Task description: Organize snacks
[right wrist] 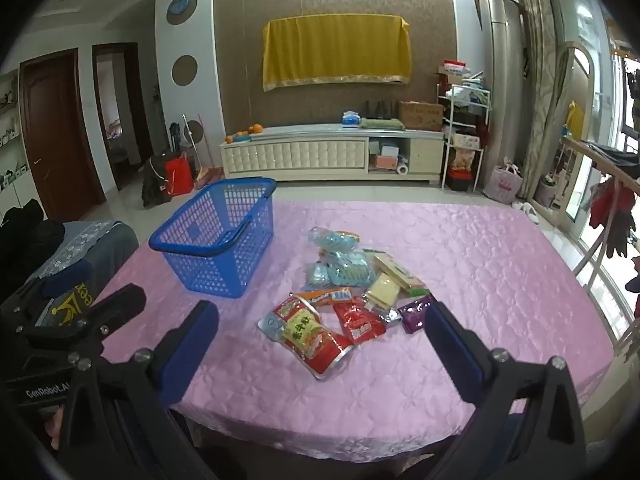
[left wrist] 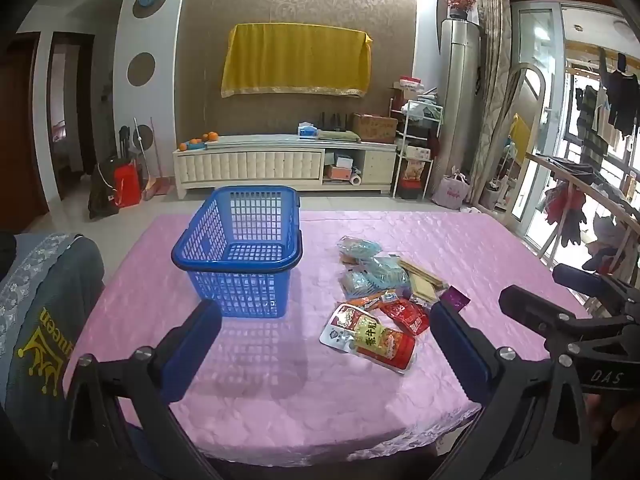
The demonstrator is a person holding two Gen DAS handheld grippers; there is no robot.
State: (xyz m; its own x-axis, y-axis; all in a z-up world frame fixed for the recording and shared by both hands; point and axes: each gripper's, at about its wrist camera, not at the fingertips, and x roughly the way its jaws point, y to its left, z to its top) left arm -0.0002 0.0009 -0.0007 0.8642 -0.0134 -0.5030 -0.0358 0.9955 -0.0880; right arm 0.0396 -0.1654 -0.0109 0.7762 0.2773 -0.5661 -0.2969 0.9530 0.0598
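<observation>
Both the left gripper [left wrist: 324, 344] and right gripper [right wrist: 322, 344] gape, holding nothing. The large red-and-yellow foil snack pouch [right wrist: 310, 334] lies at twelve o'clock between the right fingers, nearer that hand, its long axis toward four o'clock; the blue perforated plastic basket [right wrist: 218, 240] stands at ten.

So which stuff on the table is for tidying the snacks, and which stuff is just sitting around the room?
For the job:
- blue basket, nothing in it
- pile of snack packets on the pink tablecloth

Just lying about:
- oranges on the long cabinet
- cardboard box
- yellow cloth on the wall
</observation>
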